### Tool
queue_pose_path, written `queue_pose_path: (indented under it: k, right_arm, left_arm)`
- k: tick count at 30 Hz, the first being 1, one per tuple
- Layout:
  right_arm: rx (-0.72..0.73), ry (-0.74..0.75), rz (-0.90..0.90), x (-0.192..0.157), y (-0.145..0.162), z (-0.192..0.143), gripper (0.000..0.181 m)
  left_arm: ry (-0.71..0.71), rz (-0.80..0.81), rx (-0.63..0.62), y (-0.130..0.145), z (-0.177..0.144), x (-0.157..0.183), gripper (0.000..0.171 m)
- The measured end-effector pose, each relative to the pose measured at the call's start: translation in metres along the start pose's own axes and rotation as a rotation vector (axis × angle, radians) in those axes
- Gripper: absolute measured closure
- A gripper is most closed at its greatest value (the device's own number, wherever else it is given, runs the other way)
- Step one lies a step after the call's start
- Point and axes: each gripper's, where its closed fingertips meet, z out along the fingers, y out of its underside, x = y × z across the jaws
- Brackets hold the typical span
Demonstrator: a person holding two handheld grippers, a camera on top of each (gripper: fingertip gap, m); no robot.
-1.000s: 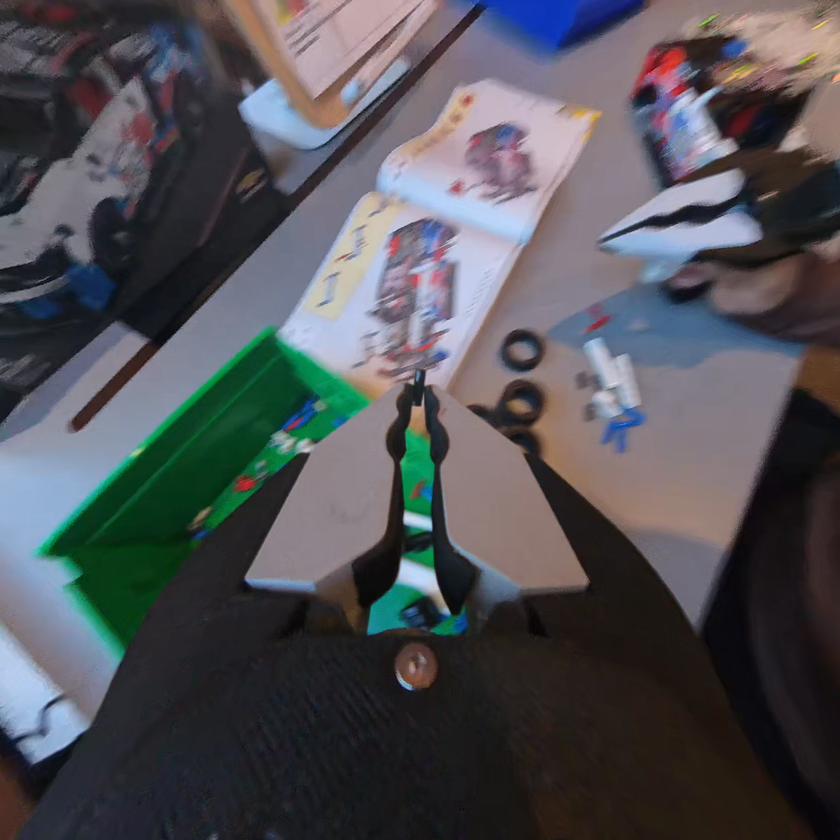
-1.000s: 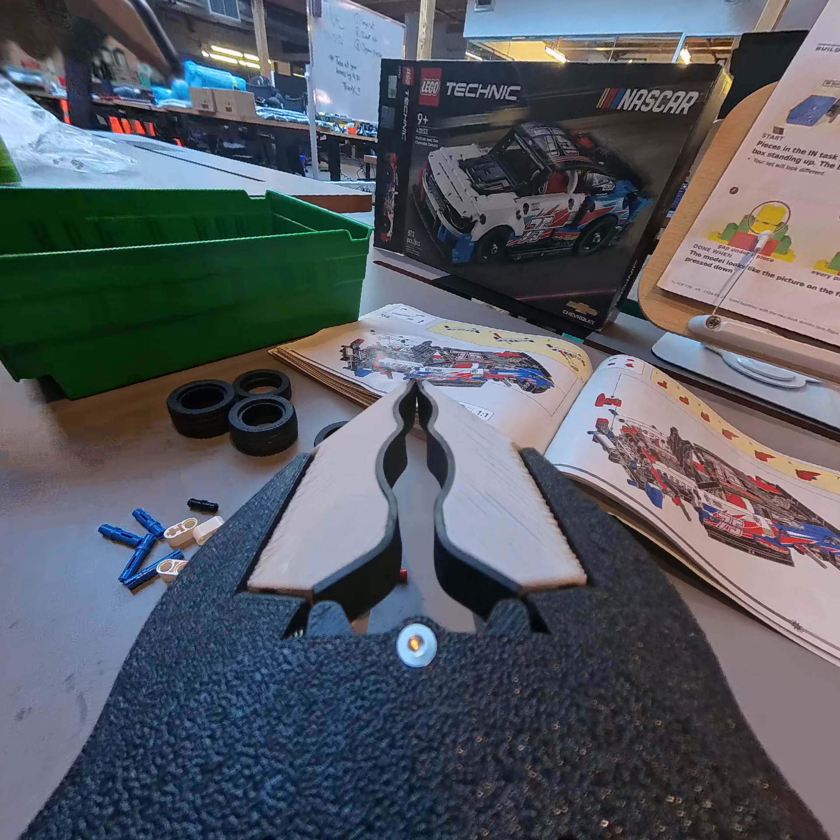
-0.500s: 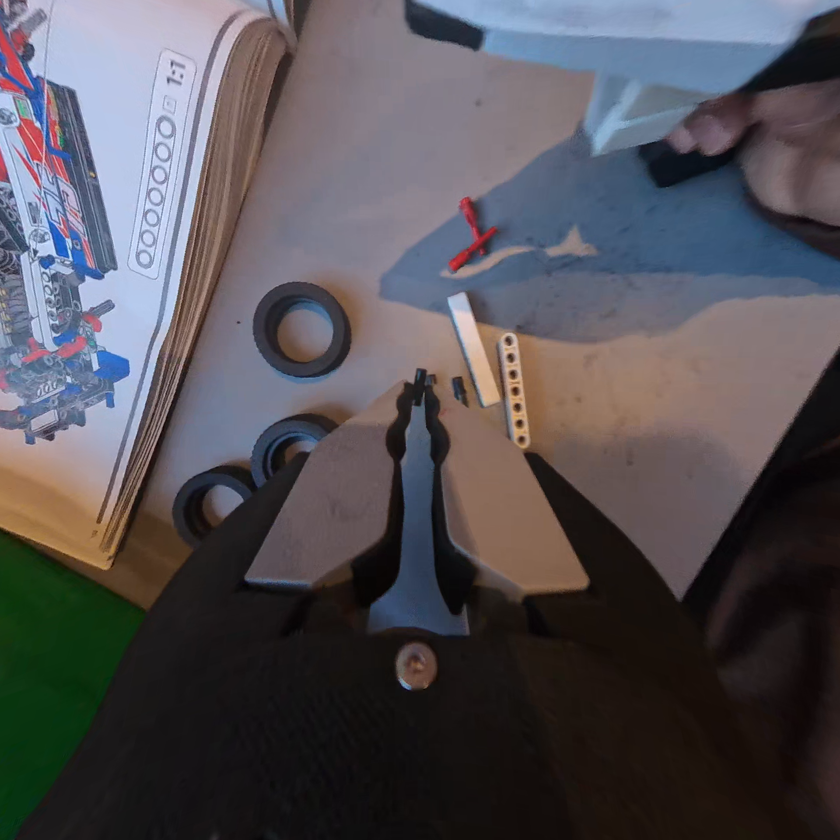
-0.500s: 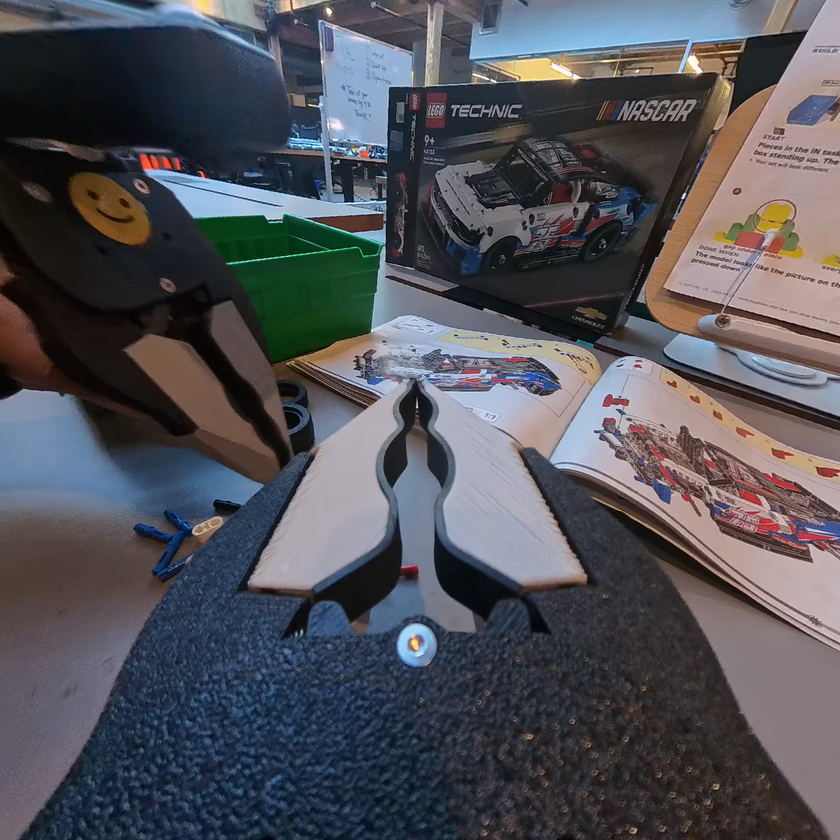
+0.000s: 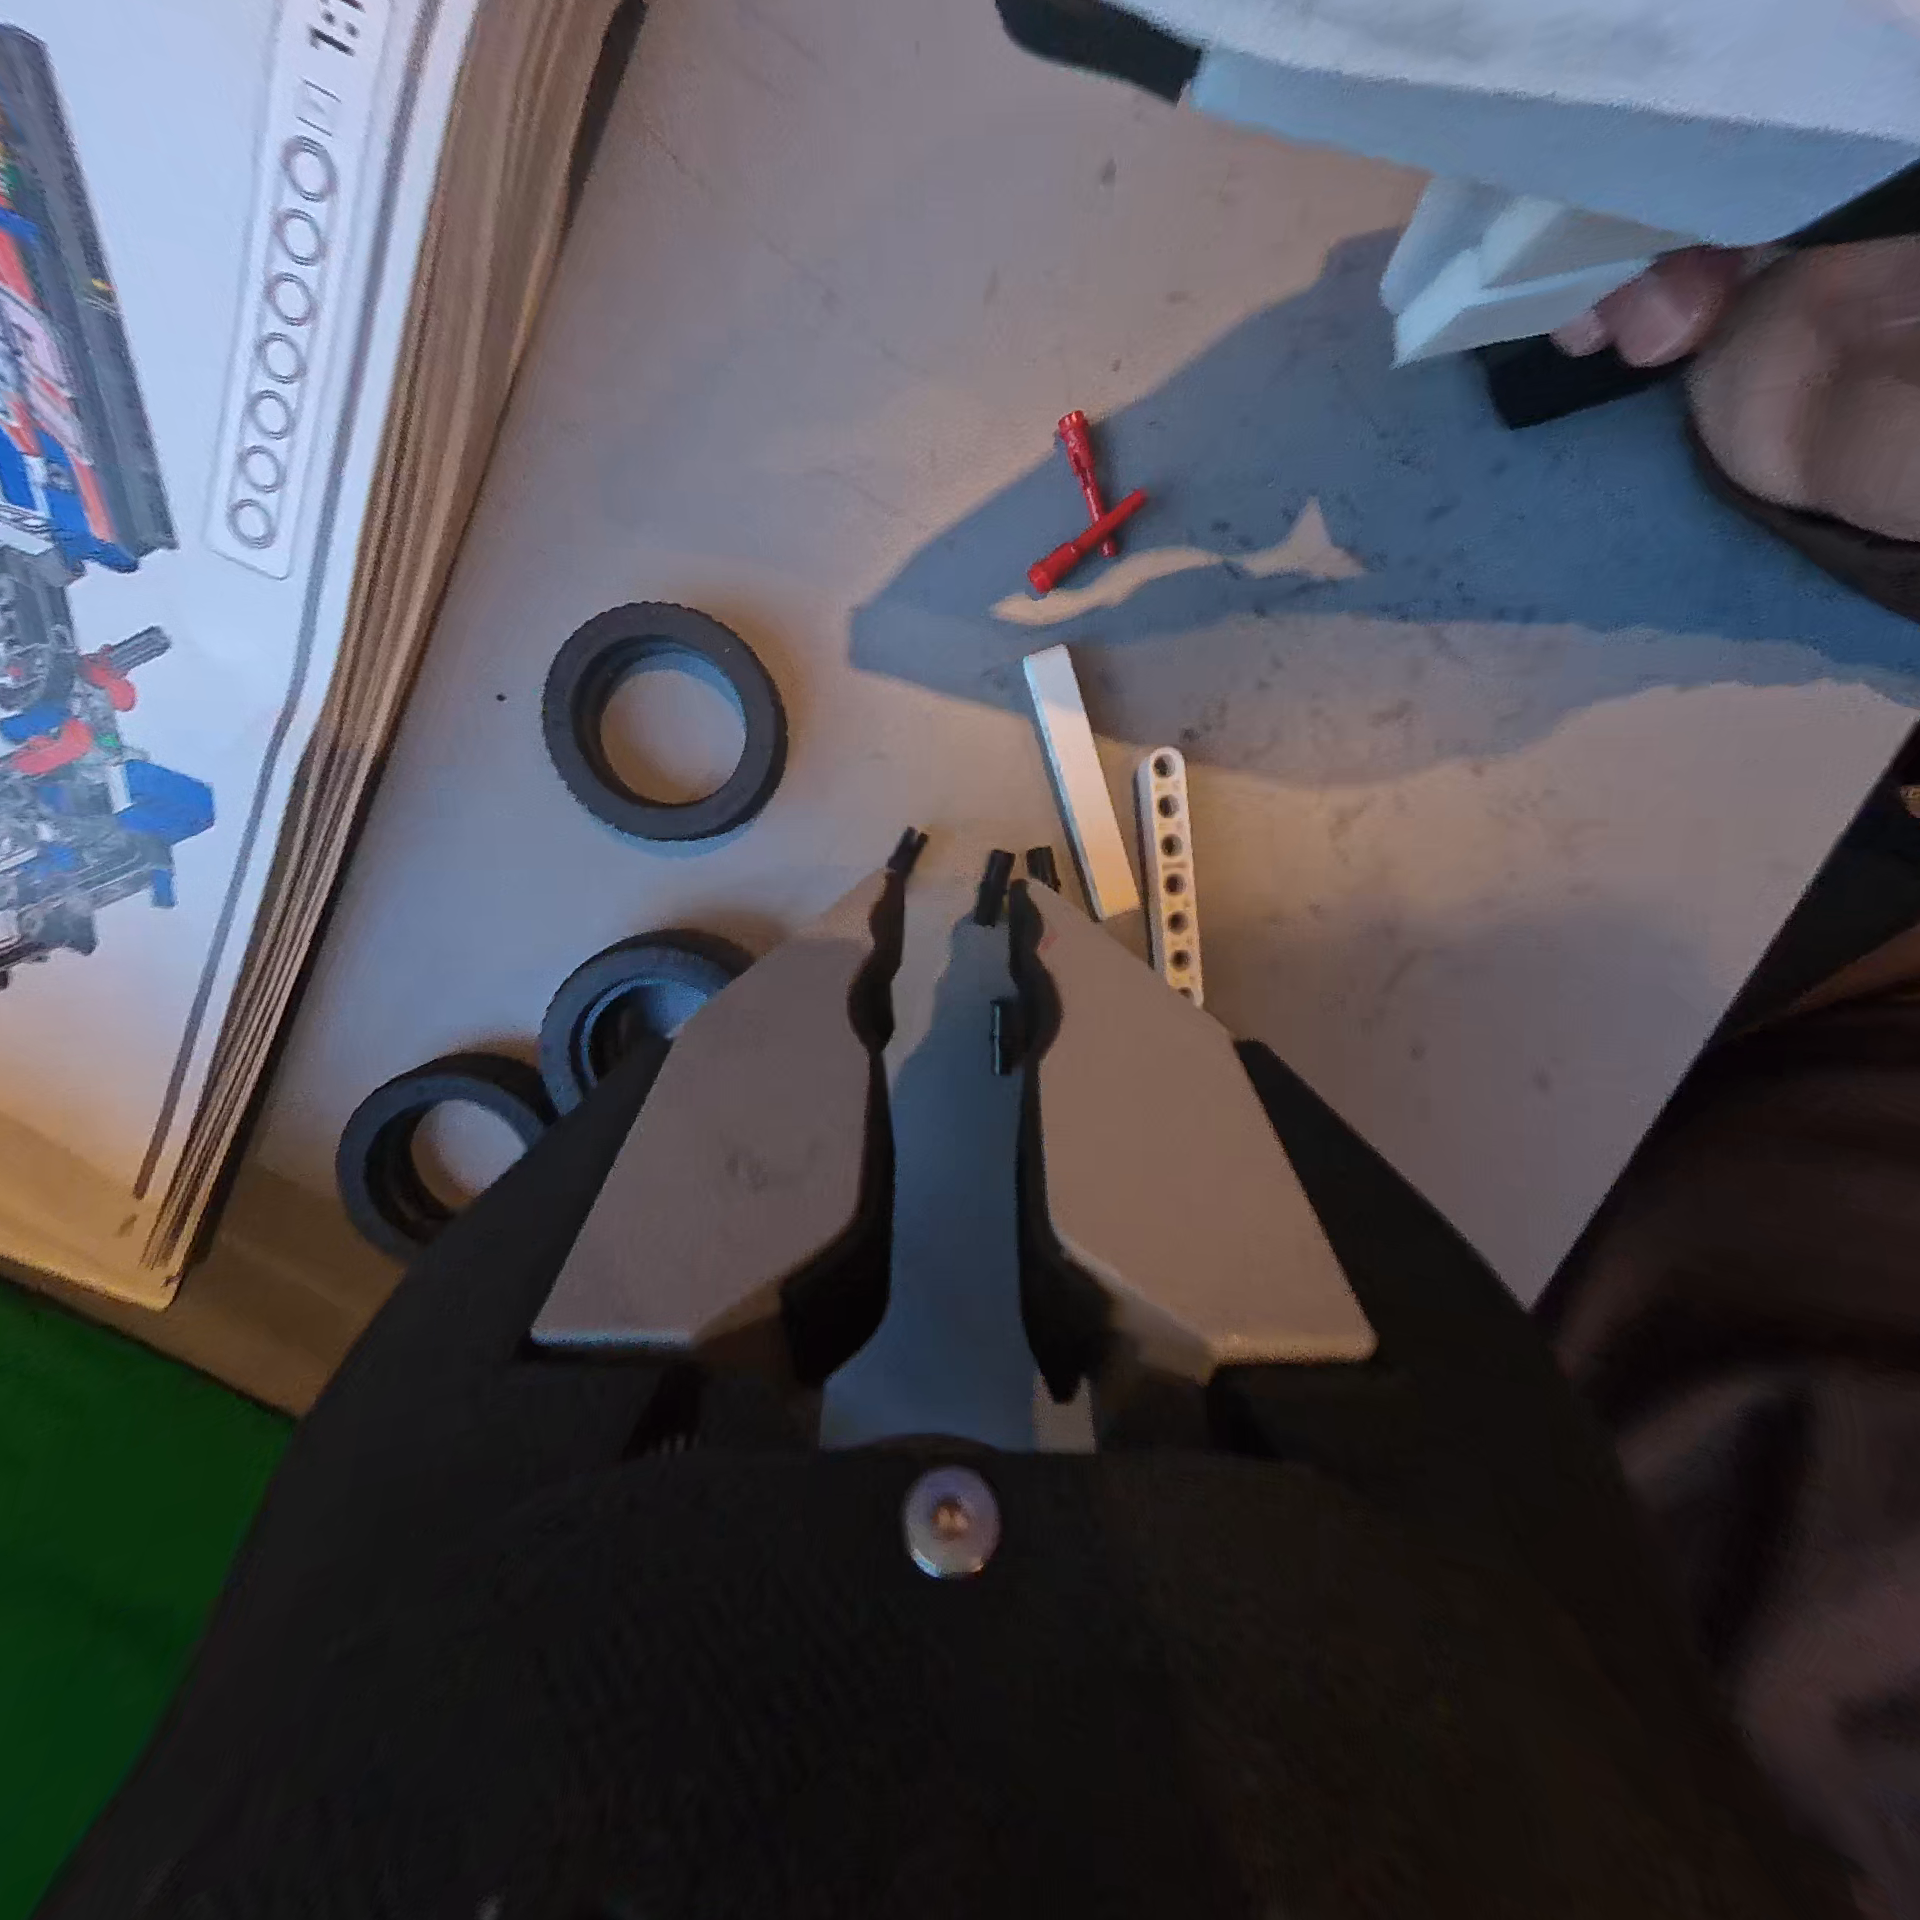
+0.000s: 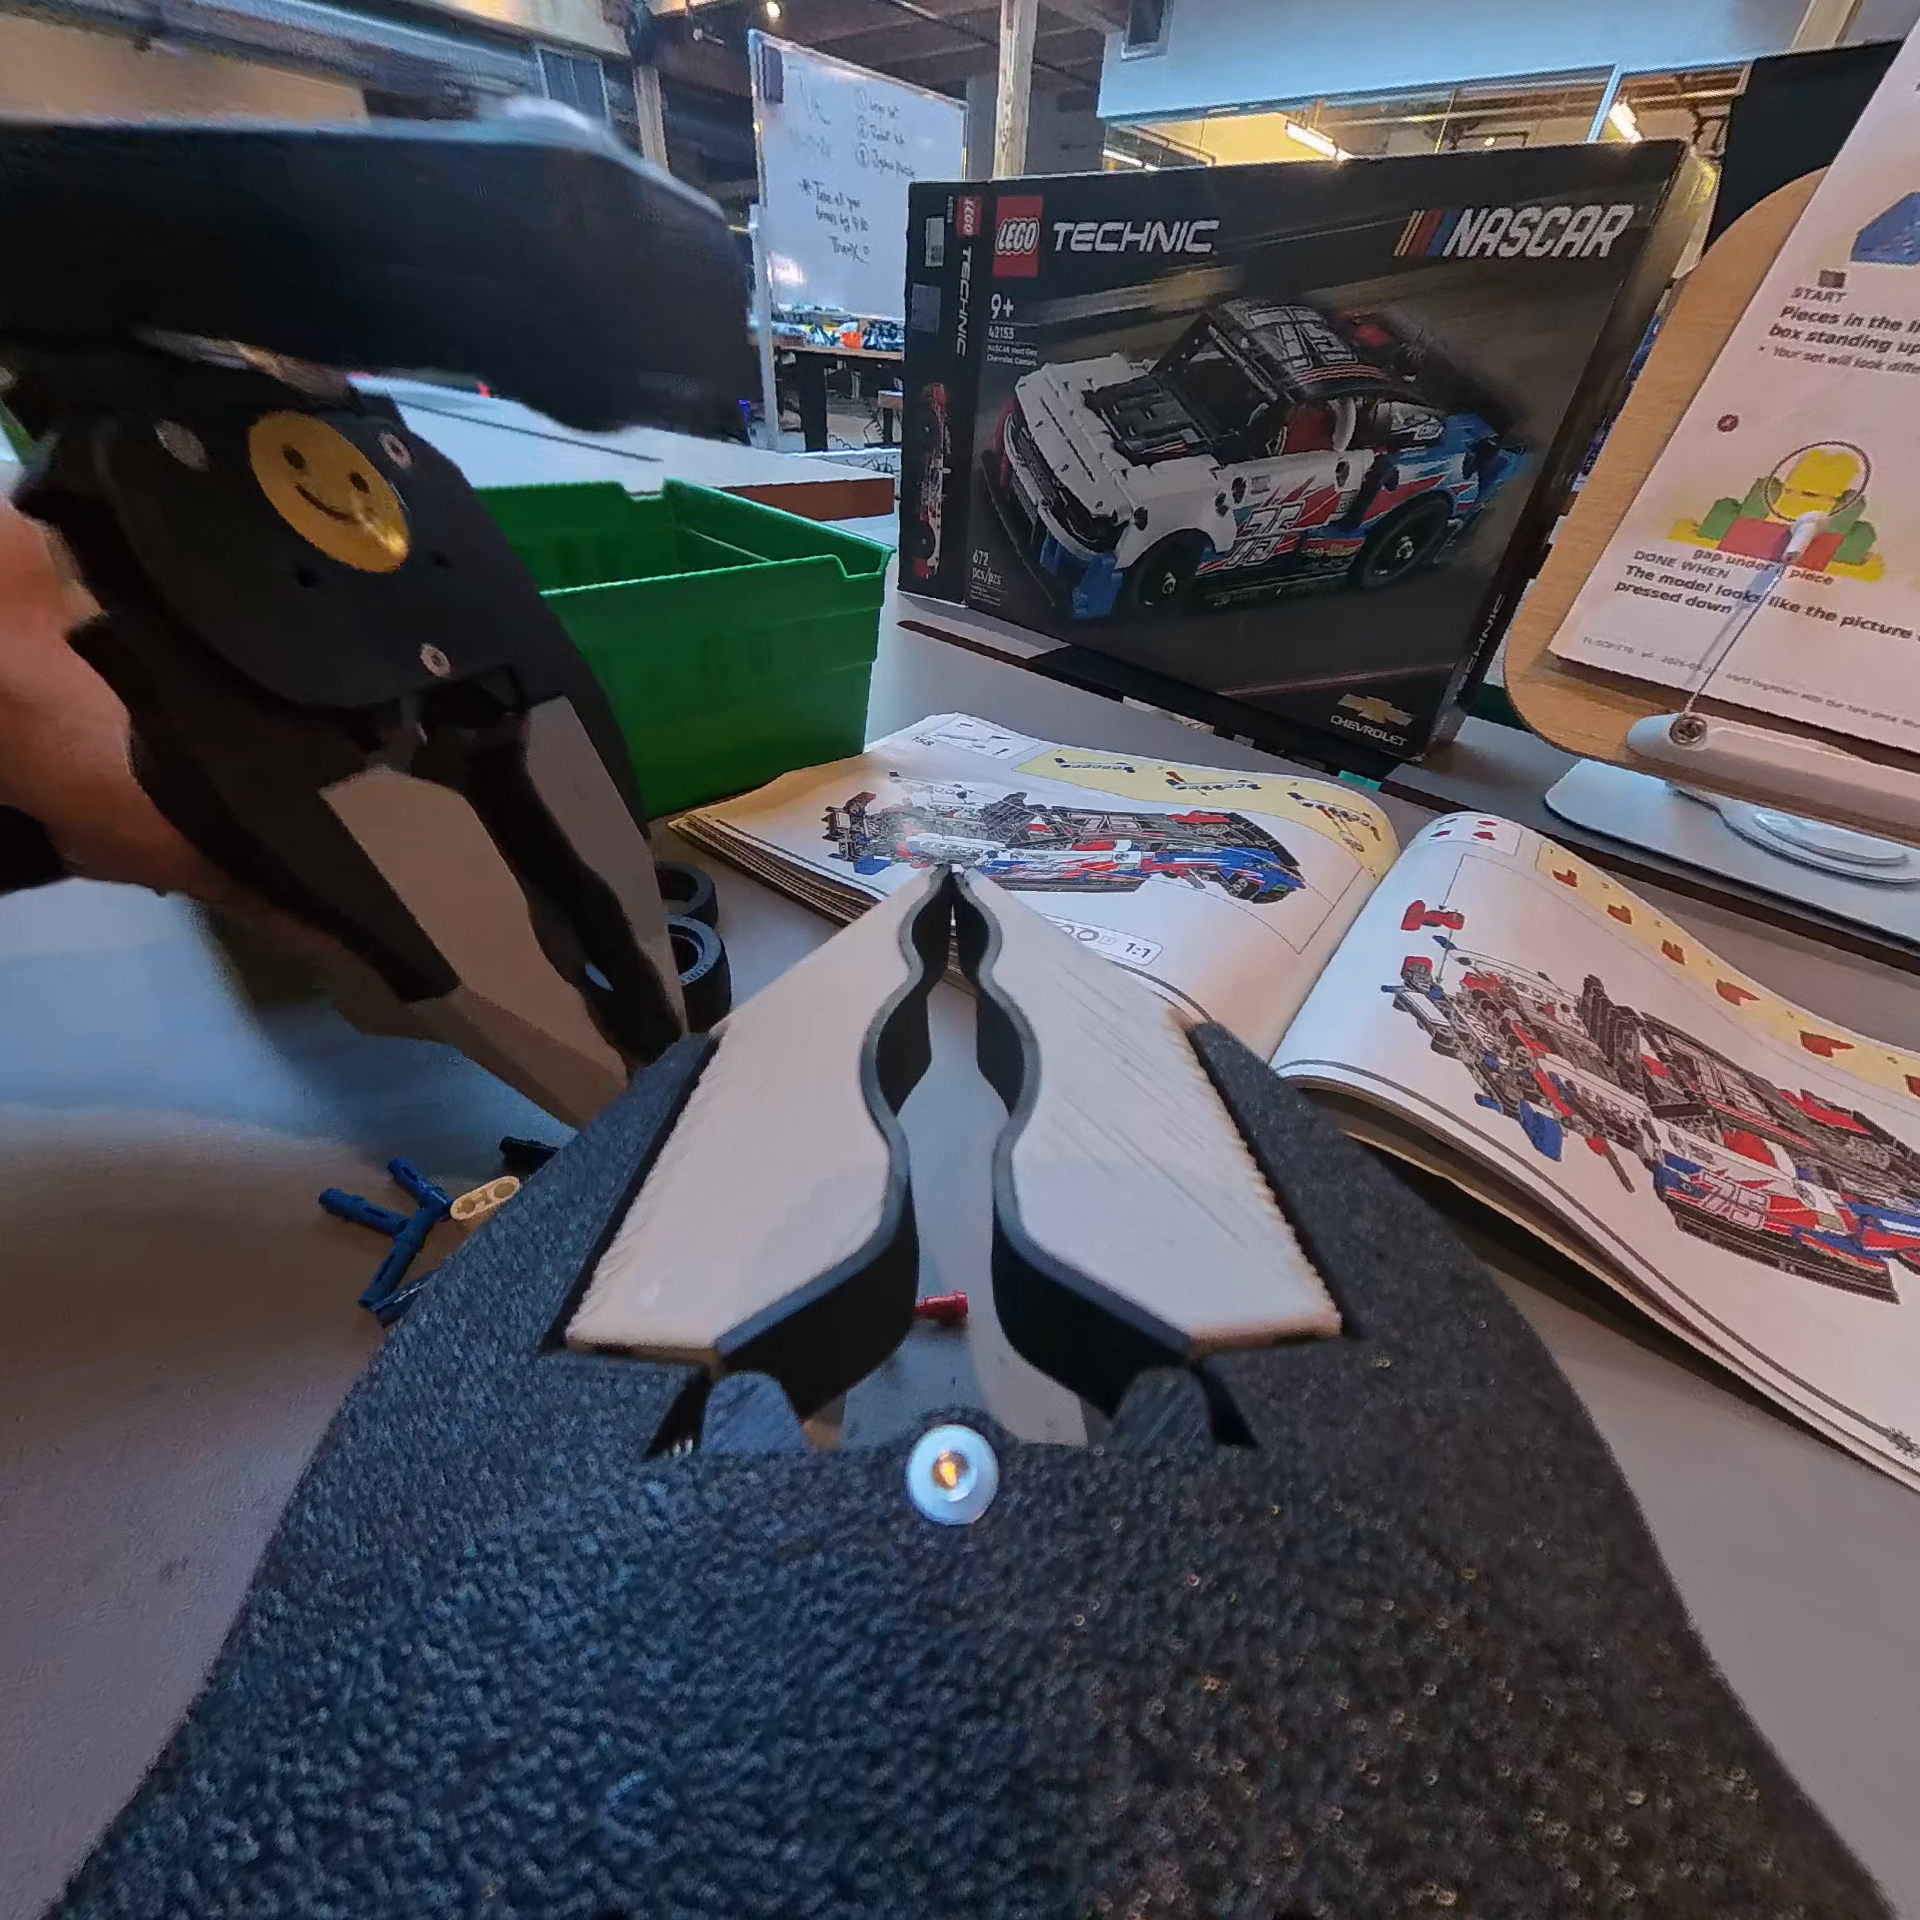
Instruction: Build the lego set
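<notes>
Hovering left tongs (image 5: 956, 883) parted, empty, black pins (image 5: 1000, 900) between tips; right tongs (image 6: 951, 881) closed, empty.

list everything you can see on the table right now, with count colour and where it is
tyres: three in the left wrist view, black, on the table beside the booklet
instruction booklet: one, white pages, open flat
green bin: one, left of the booklet
set box: one, black, upright behind the booklet
red pins: two, crossed, in the right gripper's shadow
white beams: two, side by side, one plain and one with holes
black pins: at least three, small, at the left fingertips
blue pins: several, with a tan connector
instruction card on stand: one, far right
left gripper: open, over the black pins
right gripper: shut, empty
</notes>
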Motion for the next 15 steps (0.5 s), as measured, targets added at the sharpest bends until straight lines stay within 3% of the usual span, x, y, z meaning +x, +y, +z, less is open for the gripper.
queue_pose_path:
  k: [3, 8, 15]
  right_arm:
    - [-0.002, 0.002, -0.013, -0.001, 0.000, 0.000, 0.181]
    - [-0.009, -0.009, -0.028, -0.005, 0.001, 0.000, 0.181]
    - [-0.021, -0.019, -0.035, -0.009, 0.003, 0.001, 0.181]
  left_arm:
    - [-0.019, -0.006, 0.062, -0.002, -0.022, -0.002, 0.151]
    - [-0.027, 0.005, 0.318, -0.007, -0.060, 0.018, 0.152]
    - [-0.061, 0.055, 0.532, 0.024, -0.053, 0.049, 0.151]
